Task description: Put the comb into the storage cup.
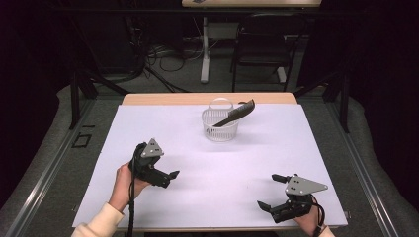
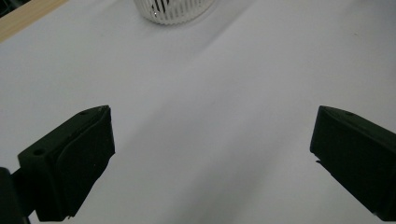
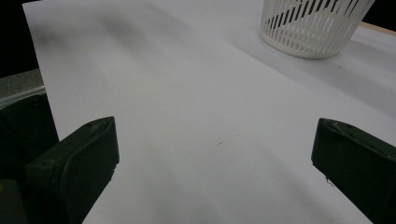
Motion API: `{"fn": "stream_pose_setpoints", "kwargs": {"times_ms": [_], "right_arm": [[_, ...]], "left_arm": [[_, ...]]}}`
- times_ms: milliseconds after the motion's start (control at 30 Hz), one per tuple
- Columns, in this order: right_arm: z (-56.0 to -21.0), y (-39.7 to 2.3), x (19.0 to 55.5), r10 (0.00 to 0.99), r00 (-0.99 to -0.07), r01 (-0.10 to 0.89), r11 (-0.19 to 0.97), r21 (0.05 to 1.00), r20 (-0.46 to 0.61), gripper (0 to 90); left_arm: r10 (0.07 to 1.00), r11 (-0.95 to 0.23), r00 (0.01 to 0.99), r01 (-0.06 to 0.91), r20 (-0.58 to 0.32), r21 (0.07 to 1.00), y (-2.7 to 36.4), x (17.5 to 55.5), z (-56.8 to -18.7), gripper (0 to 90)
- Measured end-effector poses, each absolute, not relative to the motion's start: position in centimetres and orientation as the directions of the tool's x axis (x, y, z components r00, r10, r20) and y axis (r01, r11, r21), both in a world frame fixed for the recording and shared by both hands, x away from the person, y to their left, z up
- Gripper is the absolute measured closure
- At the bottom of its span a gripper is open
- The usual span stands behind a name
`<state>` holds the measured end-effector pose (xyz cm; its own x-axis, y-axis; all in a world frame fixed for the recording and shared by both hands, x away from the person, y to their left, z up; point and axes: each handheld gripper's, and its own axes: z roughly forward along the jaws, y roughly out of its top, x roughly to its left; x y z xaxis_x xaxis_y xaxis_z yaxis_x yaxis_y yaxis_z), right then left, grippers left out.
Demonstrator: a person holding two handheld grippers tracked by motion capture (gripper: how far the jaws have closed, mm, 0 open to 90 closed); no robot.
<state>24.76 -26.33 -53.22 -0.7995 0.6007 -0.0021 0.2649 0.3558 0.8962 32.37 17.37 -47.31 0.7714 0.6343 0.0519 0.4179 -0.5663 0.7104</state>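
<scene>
Two claws, left [image 1: 174,174] and right [image 1: 266,191], rest spread wide and empty near the worktop's [image 1: 163,128] front edge. Well beyond them a comb [image 1: 236,114] leans in the basket [image 1: 220,131], apparently propped on its rim.

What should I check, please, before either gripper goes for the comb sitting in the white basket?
1. Left gripper open, nothing between its jaws: ok.
2. Right gripper open, nothing between its jaws: ok.
3. Comb reachable: ok; it leans in the basket, its upper end poking over the rim to the right.
4. Basket upright on the white table cover: ok.
5. Path from both grippers to the basket free of other things: ok.
6. Basket steady enough to stay put when the comb is lifted: cannot tell.
</scene>
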Motion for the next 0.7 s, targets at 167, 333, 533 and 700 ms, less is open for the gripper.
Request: {"fn": "stream_pose_setpoints", "kwargs": {"times_ms": [167,333,533,700], "right_arm": [[-53.2,-26.3,24.8,0.601,-0.799,0.268,0.354,0.896,0.001,0.4],[-53.2,-26.3,24.8,0.601,-0.799,0.267,0.354,0.896,0.001,0.4],[-53.2,-26.3,24.8,0.601,-0.799,0.266,0.356,0.896,-0.001,0.4],[-53.2,-26.3,24.8,0.601,-0.8,0.265,0.356,0.896,-0.002,0.4]], "left_arm": [[0.645,-0.551,0.763,0.425,0.043,0.718,17.9,31.6,-47.8,0.0],[0.654,-0.535,0.756,0.428,0.035,0.728,18.2,30.8,-48.3,0.0],[0.66,-0.516,0.751,0.437,0.017,0.737,18.7,30.0,-49.0,0.0],[0.673,-0.497,0.74,0.448,0.005,0.743,19.3,29.4,-49.6,0.0]]}}
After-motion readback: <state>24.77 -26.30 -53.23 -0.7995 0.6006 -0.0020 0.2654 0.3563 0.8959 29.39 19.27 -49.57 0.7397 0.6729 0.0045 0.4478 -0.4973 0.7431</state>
